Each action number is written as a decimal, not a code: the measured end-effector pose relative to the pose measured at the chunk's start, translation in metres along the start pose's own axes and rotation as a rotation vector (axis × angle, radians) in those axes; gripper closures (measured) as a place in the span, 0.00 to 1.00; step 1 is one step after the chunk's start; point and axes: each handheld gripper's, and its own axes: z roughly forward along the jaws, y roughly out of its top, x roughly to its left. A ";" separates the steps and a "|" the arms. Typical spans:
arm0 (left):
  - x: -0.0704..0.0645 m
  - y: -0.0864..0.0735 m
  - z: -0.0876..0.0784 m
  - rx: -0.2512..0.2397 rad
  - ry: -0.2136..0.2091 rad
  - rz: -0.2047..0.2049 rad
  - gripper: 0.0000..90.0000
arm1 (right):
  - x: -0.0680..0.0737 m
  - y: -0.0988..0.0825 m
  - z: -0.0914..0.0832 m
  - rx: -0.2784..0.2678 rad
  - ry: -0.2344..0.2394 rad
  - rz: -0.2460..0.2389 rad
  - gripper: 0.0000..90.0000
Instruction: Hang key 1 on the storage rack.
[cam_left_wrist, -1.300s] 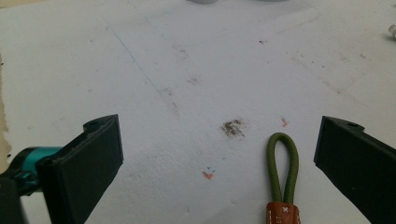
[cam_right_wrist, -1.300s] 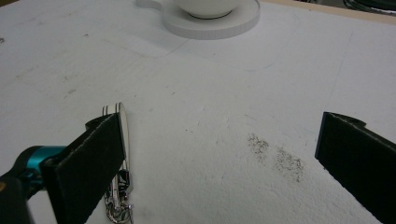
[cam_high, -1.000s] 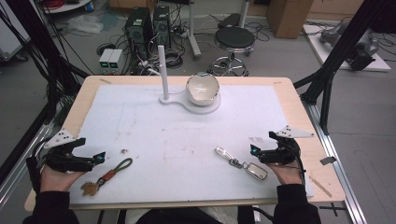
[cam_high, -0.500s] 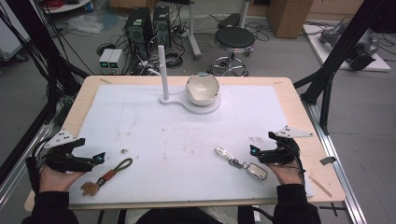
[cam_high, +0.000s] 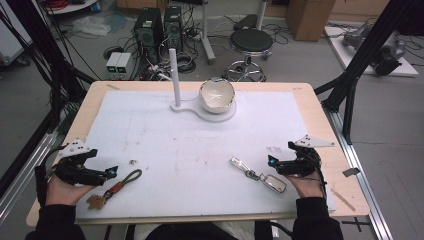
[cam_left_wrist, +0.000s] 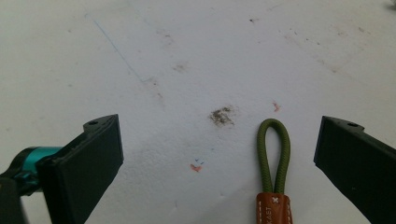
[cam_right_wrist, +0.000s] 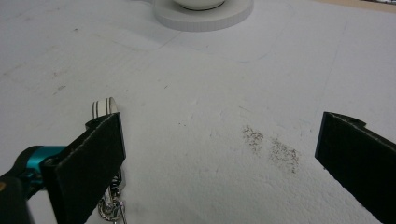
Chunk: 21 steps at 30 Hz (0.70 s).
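On the white mat near its front left lies a key strap (cam_high: 118, 184) with an olive cord loop (cam_left_wrist: 274, 153) and a brown leather tab (cam_left_wrist: 273, 209). My left gripper (cam_high: 111, 172) rests open just left of it, and the loop lies between the wide-apart jaws, close to the right one. A silver keychain (cam_high: 258, 175) with a metal tag lies at the front right. My right gripper (cam_high: 271, 161) sits open just right of it, with the keychain's tag (cam_right_wrist: 103, 107) behind the left jaw.
A white stand (cam_high: 209, 112) at the back middle carries an upright post (cam_high: 174, 77) and a white bowl (cam_high: 217, 95). The wooden table edge (cam_high: 327, 135) frames the mat. Dark smudges (cam_right_wrist: 271, 143) mark the mat. Beyond the table are a stool (cam_high: 251, 41) and computers (cam_high: 158, 25).
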 end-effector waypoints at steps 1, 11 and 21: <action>-0.001 0.000 0.002 0.009 -0.004 0.005 0.02 | 0.000 0.000 0.000 0.001 0.000 0.001 0.01; -0.012 0.003 0.013 0.118 -0.050 0.054 0.02 | 0.001 -0.001 0.000 0.006 -0.002 0.002 0.01; -0.011 -0.004 0.013 0.199 -0.097 0.041 0.02 | 0.001 -0.001 0.000 0.009 -0.004 0.006 0.01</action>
